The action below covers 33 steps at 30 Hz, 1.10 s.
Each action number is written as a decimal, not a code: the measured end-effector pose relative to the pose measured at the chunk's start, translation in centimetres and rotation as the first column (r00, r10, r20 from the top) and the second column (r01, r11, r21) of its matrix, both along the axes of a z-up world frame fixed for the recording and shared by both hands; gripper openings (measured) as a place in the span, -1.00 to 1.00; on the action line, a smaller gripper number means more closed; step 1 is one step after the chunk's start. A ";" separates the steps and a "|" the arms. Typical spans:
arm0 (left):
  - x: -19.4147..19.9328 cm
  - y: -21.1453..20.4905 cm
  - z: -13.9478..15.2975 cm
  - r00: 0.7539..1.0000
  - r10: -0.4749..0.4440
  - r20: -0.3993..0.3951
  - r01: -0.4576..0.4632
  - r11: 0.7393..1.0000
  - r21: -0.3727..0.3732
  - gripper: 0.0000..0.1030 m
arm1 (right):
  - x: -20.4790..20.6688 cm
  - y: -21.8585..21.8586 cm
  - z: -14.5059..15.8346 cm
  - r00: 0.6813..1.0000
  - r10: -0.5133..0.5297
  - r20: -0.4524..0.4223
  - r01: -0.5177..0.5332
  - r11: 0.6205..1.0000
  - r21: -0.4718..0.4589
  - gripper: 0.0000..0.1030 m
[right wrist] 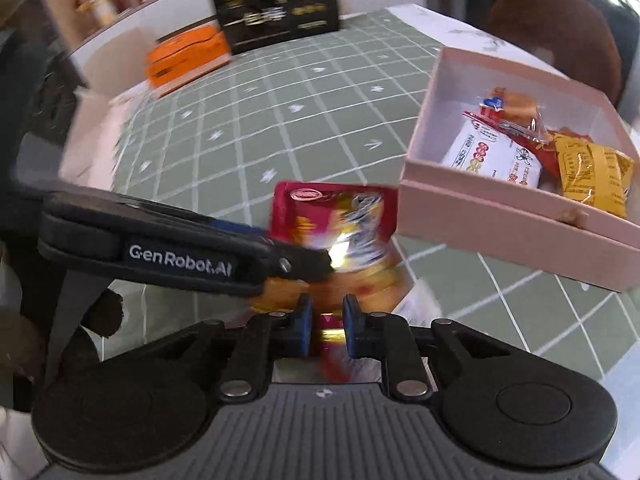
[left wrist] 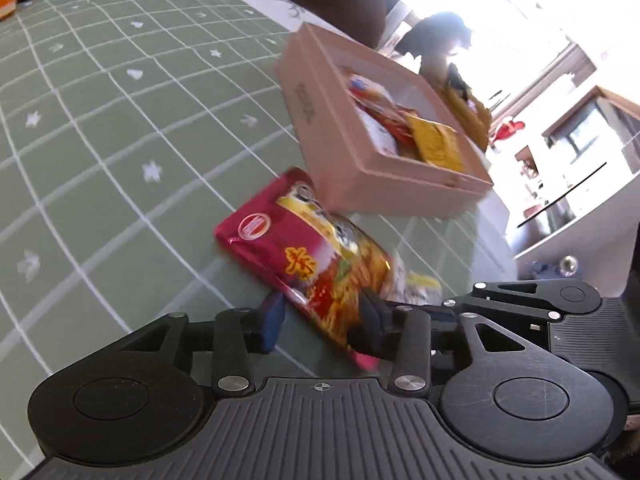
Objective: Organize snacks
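Glossy foil snack packet [left wrist: 308, 256]; matt pink cardboard box [left wrist: 340, 148].

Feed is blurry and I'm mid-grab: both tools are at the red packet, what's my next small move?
Probably lift the red packet toward the pink box. The right tool looks closed on its near edge, the left tool straddles it, and the box beside it still shows room.

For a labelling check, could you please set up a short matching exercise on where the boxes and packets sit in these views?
Things:
1. red snack packet
2. yellow packet
3. orange box
4. black box

Places:
A. inside the pink box
B. table's far edge, gold print
C. between both grippers' fingers
D. beside the black box

Pairs: 1-C, 2-A, 3-D, 4-B
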<state>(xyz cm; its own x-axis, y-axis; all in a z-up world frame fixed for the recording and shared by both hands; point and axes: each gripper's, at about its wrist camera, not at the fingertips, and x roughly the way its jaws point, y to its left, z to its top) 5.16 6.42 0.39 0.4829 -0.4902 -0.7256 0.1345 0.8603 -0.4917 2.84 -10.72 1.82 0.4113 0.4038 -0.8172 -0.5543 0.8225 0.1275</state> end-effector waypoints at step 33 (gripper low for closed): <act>-1.1 -17.4 0.9 0.934 -0.332 0.133 0.194 0.781 0.593 -0.03 | -6.3 -20.3 -0.6 0.829 -0.558 0.027 0.556 0.829 0.059 0.00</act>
